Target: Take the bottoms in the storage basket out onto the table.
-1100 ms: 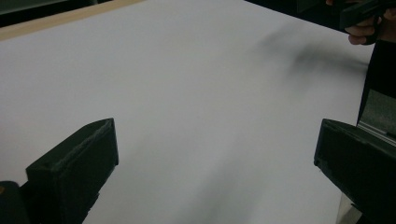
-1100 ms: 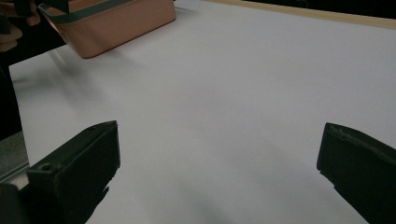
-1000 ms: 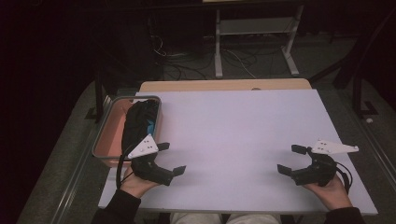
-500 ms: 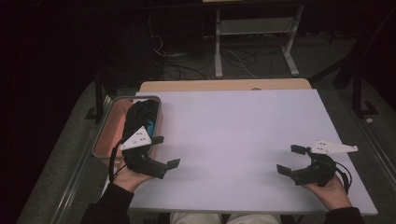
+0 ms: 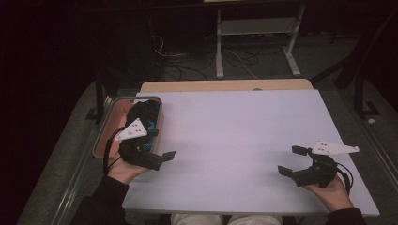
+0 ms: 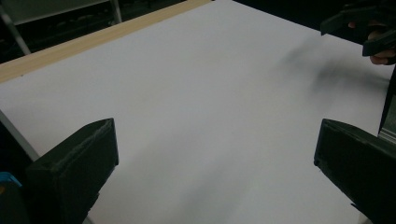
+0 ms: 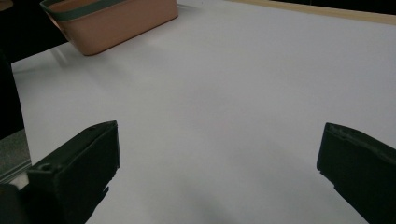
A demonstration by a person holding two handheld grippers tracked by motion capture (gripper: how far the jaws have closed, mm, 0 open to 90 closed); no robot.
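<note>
The table [image 5: 234, 140] top looks like a smooth, matt white board, with a strip of pale bare wood [image 5: 225, 86] along its far edge. At its left edge the basket [image 5: 104, 136] reads as smooth salmon-pink plastic with a dull grey-green rim; inside it lies something black, soft-looking, perhaps cloth. The left gripper [image 5: 162, 157] shows matt black plastic jaws, slightly grainy up close, under a flat pale plate. The right gripper [image 5: 292, 160], at the table's right, has the same dull black finish
</note>
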